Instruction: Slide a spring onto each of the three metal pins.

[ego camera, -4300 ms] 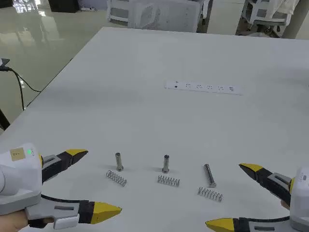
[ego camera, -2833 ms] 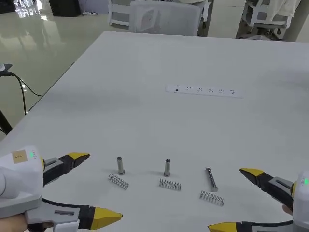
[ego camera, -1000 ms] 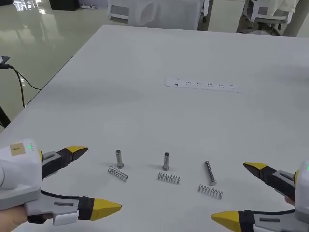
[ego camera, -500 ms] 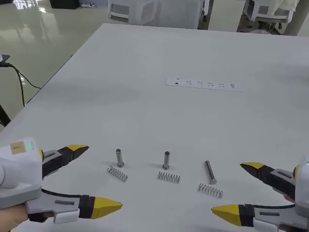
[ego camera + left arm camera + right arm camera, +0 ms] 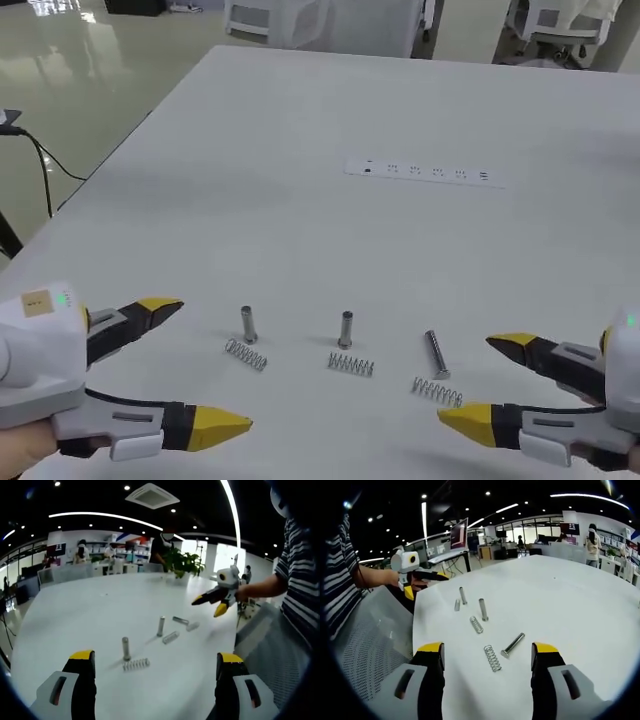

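White table [image 5: 300, 130] (glossy floor [image 5: 60, 90] beyond)

I read three pins in a row across the near tabletop [image 5: 300, 210]: left pin [image 5: 248, 325] and middle pin [image 5: 346, 328] upright, right pin [image 5: 434, 353] lying on its side. One spring lies just in front of each: left spring [image 5: 245, 354], middle spring [image 5: 350, 364], right spring [image 5: 436, 391]. Left tool [image 5: 215, 364] is left of the row, right tool [image 5: 464, 380] right of it, beside the right spring. Power strip [image 5: 425, 173] lies well behind.
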Demonstrator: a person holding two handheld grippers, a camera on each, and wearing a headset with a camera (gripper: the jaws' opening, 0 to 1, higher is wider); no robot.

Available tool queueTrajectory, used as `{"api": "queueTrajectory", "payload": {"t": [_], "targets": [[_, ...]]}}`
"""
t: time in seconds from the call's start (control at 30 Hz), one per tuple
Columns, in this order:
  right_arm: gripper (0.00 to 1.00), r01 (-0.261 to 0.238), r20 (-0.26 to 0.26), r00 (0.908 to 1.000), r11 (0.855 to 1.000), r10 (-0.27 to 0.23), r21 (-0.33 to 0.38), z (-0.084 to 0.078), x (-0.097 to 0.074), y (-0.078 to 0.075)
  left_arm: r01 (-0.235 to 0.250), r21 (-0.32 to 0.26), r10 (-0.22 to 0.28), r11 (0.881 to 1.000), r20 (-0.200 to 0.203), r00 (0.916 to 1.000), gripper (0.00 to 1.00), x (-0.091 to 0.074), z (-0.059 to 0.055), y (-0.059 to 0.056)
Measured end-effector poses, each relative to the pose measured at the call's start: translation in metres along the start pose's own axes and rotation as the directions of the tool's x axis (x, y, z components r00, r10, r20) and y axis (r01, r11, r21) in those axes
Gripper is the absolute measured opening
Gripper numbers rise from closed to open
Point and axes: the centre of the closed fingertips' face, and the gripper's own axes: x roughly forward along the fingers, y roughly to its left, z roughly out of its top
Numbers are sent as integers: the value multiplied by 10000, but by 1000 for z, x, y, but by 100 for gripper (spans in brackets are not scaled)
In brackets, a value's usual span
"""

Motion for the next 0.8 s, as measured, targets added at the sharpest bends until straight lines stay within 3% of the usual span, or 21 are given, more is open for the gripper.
{"api": "queueTrajectory", "payload": {"t": [0.4, 0.6, 0.67, 0.8], "targets": [[55, 52, -328, 9995, 9997, -45, 222, 8, 6, -8, -3, -37, 3, 10000, -11, 10000, 98, 0, -1, 0], [53, 91, -657, 9978, 9995, -72, 289, 7, 12, -10, -54, 5, 54, 10000, 137, 9999, 98, 1, 6, 2], [53, 197, -1016, 9947, 9995, -172, 240, 4, 15, -13, -51, -19, 51, 10000, 147, 9999, 98, 2, 7, 1], [53, 156, -1050, 9944, 9997, -133, 207, 8, 20, -12, -4, 0, 4, 10000, 126, 9999, 98, 2, 6, 0]]}}
